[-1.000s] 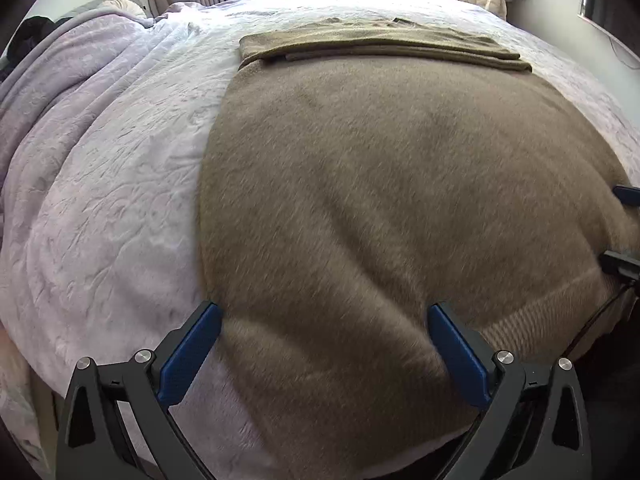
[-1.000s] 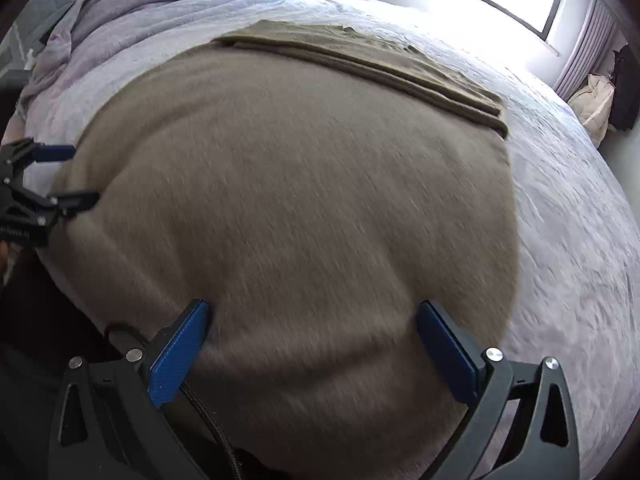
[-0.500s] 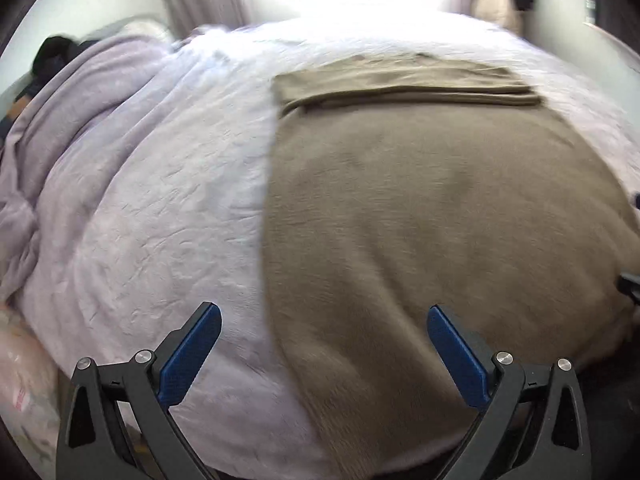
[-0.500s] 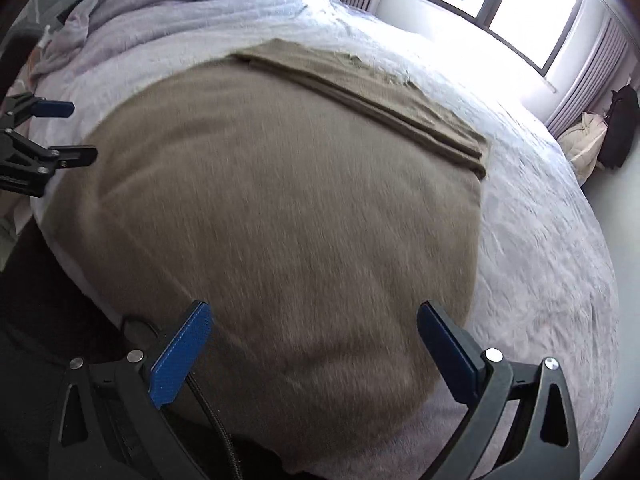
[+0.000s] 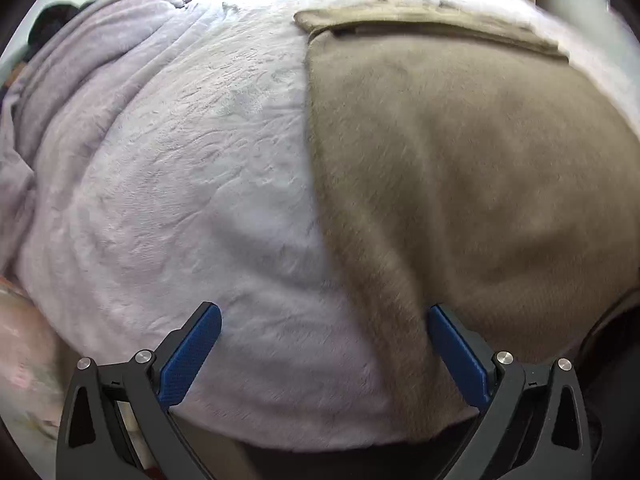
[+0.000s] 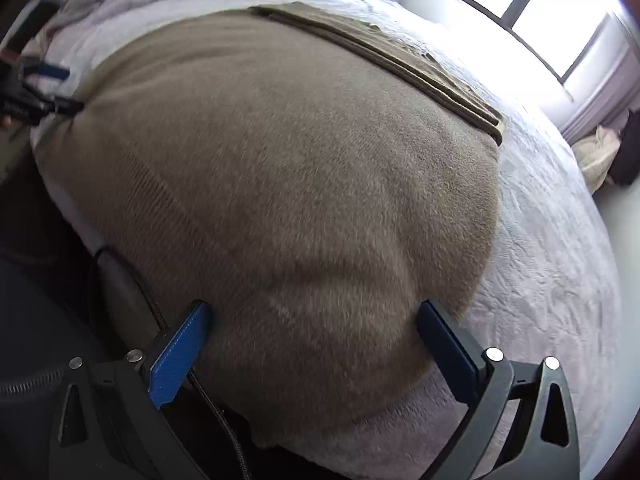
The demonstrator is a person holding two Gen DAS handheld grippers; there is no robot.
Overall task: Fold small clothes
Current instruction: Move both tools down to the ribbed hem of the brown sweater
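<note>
A taupe knitted sweater [image 5: 460, 168] is spread flat on a lilac bedspread [image 5: 192, 184], its far end already folded over into a narrow band. The left gripper [image 5: 324, 354] is held wide open over the sweater's left edge, and the right gripper [image 6: 312, 350] wide open above the ribbed hem; nothing is gripped. The knit is judged soft, limp and light, best pinched at the near hem corners.
</note>
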